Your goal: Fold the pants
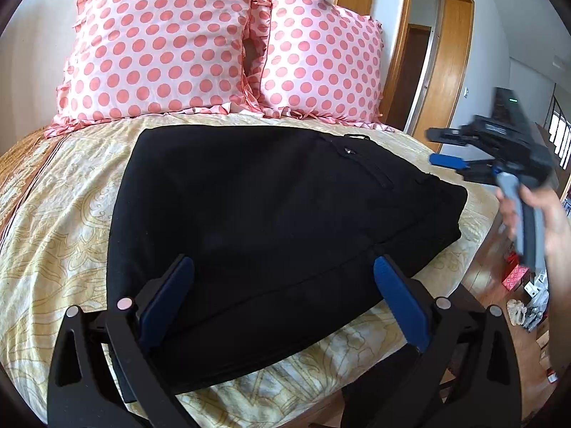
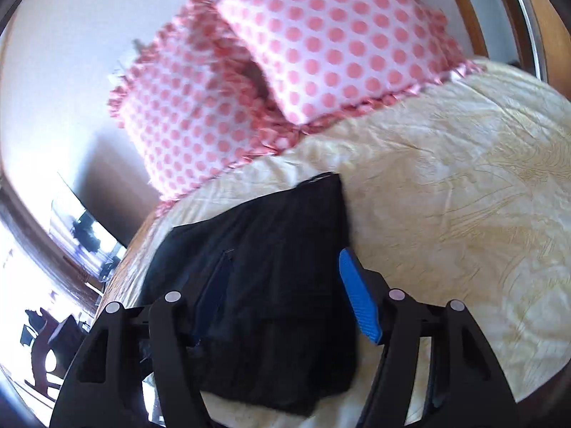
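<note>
Folded black pants [image 1: 278,228] lie on a cream bedspread [image 1: 64,235] near two polka-dot pillows [image 1: 160,46], both the left gripper [image 1: 283,267] and right gripper [image 2: 282,278] spread wide, no readable label.

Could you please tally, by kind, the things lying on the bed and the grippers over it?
Polka-dot pillows: 2, the left one and the right one
Black pants, folded: 1
Grippers: 2, the left gripper and the right gripper, both open
Total: 5, all on or over the bedspread
</note>
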`<state>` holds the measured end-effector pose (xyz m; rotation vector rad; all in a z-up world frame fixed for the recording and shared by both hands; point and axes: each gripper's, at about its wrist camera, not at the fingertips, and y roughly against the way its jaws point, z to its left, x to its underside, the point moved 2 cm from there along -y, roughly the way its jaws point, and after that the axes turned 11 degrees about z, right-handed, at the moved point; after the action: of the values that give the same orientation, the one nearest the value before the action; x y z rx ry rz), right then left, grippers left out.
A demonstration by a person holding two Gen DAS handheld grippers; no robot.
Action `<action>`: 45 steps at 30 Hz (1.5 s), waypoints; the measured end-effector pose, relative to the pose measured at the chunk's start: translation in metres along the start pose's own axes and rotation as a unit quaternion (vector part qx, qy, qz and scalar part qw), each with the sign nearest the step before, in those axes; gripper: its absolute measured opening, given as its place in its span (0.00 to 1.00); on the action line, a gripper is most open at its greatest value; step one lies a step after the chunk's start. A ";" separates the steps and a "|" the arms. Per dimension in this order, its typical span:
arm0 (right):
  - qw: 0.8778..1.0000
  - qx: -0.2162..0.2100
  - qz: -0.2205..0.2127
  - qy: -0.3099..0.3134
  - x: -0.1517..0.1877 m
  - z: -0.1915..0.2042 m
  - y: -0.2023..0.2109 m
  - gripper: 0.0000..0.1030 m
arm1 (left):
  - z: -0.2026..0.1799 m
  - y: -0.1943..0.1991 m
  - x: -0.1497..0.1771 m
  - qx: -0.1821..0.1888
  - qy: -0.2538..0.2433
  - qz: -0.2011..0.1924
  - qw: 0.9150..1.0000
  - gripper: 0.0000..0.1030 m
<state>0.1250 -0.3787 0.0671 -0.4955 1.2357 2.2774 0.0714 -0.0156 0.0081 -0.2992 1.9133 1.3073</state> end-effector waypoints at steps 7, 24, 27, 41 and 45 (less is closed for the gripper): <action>0.997 -0.026 0.075 -0.023 -0.012 -0.012 -0.040 0.61 | -0.002 0.000 0.001 -0.003 -0.006 0.001 1.000 0.98; 0.994 -0.010 0.110 -0.015 -0.017 -0.007 -0.064 0.51 | -0.003 0.000 0.002 -0.005 -0.013 -0.001 1.000 0.98; 0.994 -0.011 0.106 -0.012 -0.016 -0.006 -0.064 0.53 | -0.002 0.001 0.002 -0.003 -0.012 -0.001 1.000 0.98; 0.995 -0.008 0.072 0.072 -0.015 0.025 -0.053 0.25 | -0.003 0.001 0.001 -0.008 -0.014 -0.003 1.000 0.98; 0.995 -0.005 0.083 0.061 -0.016 0.015 -0.058 0.25 | 0.001 0.011 -0.005 -0.002 0.004 -0.010 1.000 0.98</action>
<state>0.1702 -0.3427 0.0448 -0.5616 1.3704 2.4230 0.0692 -0.0108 0.0192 -0.3245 1.9110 1.2988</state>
